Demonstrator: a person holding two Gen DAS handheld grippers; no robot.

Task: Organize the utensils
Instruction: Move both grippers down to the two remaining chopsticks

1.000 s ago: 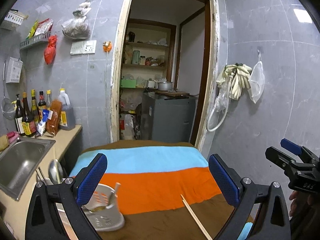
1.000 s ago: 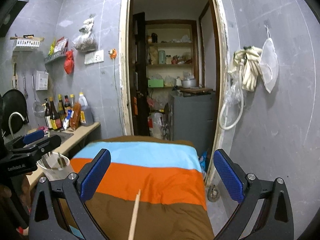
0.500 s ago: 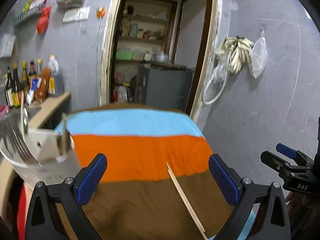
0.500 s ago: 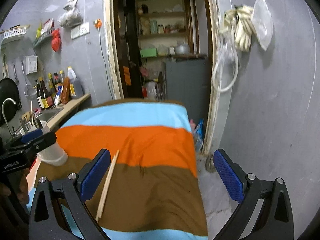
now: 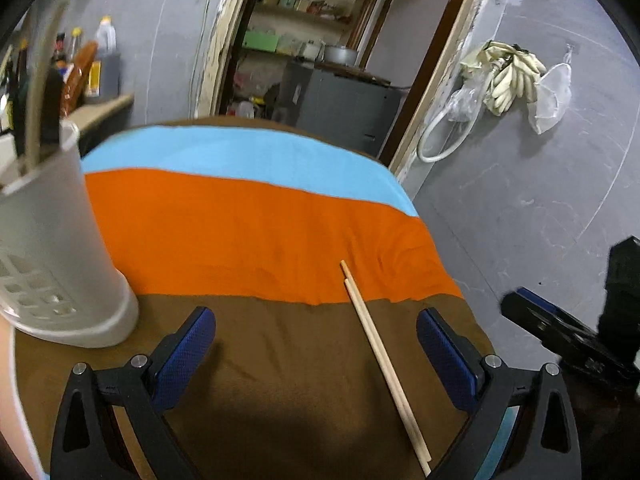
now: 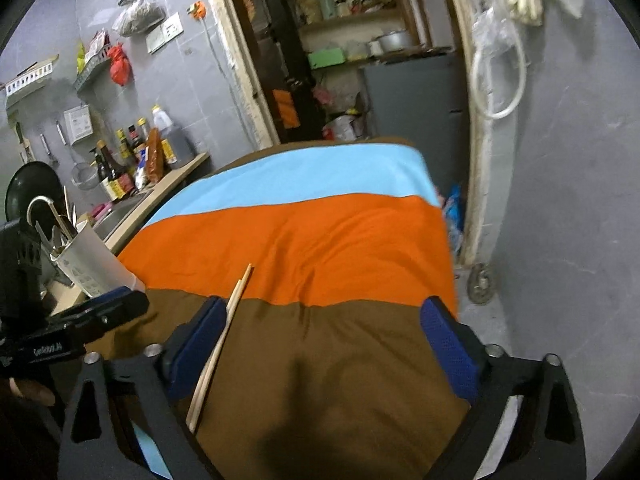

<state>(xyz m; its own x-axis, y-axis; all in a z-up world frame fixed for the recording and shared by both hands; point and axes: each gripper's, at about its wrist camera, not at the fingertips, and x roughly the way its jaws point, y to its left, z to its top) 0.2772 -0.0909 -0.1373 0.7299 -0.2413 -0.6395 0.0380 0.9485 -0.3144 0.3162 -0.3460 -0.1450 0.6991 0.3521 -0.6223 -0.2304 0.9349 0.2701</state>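
A pair of pale wooden chopsticks point(image 5: 380, 356) lies on the striped cloth of blue, orange and brown point(image 5: 248, 216) that covers the table, tips on the orange band and the rest on the brown one. The left gripper point(image 5: 312, 344) stands with its blue-padded jaws wide apart over the brown band; the chopsticks lie between them, nearer the right pad, not pressed by it. In the right wrist view the same chopsticks point(image 6: 224, 332) run just beside the left pad of the right gripper point(image 6: 320, 340), whose jaws are closing, but no pad presses on them. The left view shows the white plastic utensil holder point(image 5: 60, 248) large and close, standing on the cloth at the left edge. The right view shows this holder point(image 6: 92, 260) smaller, with utensils in it, and only there the kitchen counter with sauce bottles point(image 6: 132, 160) is clear.
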